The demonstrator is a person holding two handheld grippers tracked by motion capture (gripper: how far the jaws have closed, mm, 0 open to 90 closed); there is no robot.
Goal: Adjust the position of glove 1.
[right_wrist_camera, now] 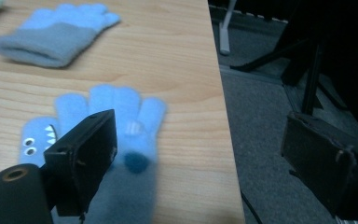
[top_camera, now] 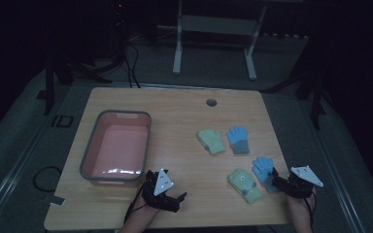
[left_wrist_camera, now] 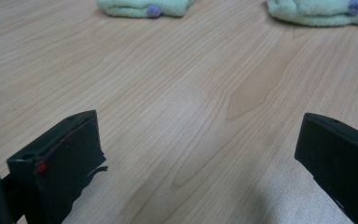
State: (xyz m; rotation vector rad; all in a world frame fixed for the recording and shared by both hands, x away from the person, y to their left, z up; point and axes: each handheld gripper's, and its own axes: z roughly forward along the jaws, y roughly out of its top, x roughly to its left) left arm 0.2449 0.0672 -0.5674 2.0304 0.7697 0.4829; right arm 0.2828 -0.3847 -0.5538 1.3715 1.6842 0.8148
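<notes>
**Inspector A:** At inspection, four small gloves lay on the right half of the table (top_camera: pixel 175 104). A pink bin (top_camera: pixel 88 154) stood well apart on the left half and held nothing. I judged the work to be collecting the gloves into that bin, with no glove yet lifted.

**Inspector B:** Position of the right gripper (top_camera: pixel 275 180)?

**Inspector A:** It sat at the near right corner, over the near blue glove (top_camera: pixel 263 170). In the right gripper view its jaws stood wide apart with nothing between them. One jaw hung above the cuff end of that glove (right_wrist_camera: pixel 121 116), which bears a little face; the other jaw hung past the table edge, over the floor. I could not tell whether the near jaw touched the fabric.

**Inspector B:** And the left?

**Inspector A:** The left gripper (top_camera: pixel 182 196) rested low by the near edge, just in front of the bin. Its jaws were spread, with bare wood between them. Two green gloves showed far ahead of it in its own view: the near green glove (left_wrist_camera: pixel 142 7) and the far green glove (left_wrist_camera: pixel 321 11).

**Inspector B:** Remaining items?

**Inspector A:** The far blue glove (top_camera: pixel 237 139) lay beside the far green one, towards the middle.

**Inspector B:** Next requirement?

**Inspector A:** In my judgement, the right gripper should shift inward so that both jaws straddle the near blue glove, then descend and pinch. Soft knit may bunch or slip.
</notes>
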